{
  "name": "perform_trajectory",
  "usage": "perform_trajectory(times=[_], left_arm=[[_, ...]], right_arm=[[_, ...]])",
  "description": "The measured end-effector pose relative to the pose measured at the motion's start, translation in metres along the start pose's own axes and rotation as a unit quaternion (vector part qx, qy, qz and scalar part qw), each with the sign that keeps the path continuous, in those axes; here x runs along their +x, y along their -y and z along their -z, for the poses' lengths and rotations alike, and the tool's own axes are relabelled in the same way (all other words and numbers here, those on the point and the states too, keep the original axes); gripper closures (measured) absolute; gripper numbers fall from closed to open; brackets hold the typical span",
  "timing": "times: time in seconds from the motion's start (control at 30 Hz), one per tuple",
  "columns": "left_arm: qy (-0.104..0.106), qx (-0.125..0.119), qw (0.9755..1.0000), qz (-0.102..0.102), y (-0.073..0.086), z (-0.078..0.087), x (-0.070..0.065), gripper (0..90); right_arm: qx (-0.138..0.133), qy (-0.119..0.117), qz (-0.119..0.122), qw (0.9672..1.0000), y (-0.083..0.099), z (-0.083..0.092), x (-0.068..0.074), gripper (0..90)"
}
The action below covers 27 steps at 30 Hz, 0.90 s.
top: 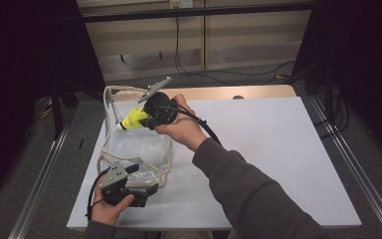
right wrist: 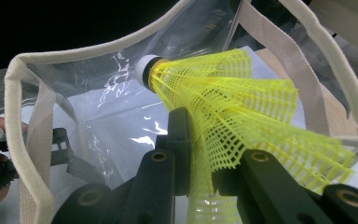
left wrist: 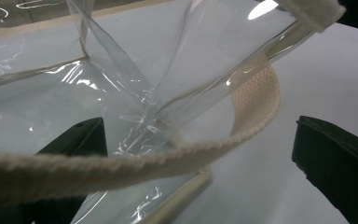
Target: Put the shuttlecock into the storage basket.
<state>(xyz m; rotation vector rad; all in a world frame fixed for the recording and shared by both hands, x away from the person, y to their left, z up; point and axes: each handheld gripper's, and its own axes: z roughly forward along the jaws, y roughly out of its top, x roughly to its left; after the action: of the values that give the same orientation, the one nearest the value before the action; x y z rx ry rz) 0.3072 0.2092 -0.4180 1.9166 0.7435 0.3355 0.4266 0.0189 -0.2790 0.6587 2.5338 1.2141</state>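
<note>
Shuttlecock: the yellow shuttlecock [right wrist: 242,107] is pinched by its mesh skirt, white cork tip pointing into the bag's mouth, above the tabletop's far left part.
Right gripper: the right gripper [top: 151,118] is clamped on the skirt, held over the bag's far rim.
Bag: the clear plastic bag [top: 139,149] with cream webbing trim stands open near the tabletop's [top: 278,144] left edge.
Left gripper: the left gripper [top: 142,188] sits at the bag's near end by the front left corner; its jaws stand apart around a cream strap [left wrist: 256,107] and the clear wall, seemingly not pressing either.
</note>
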Motion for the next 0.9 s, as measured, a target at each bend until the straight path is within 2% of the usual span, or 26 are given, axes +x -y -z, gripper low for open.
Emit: perform_trajectory(times=[0.9], left_arm=[[-0.002, 0.0, 1.0, 0.0, 0.001, 0.0, 0.001, 3.2]], right_arm=[[0.022, -0.016, 0.004, 0.9996, 0.008, -0.024, 0.013, 80.0]])
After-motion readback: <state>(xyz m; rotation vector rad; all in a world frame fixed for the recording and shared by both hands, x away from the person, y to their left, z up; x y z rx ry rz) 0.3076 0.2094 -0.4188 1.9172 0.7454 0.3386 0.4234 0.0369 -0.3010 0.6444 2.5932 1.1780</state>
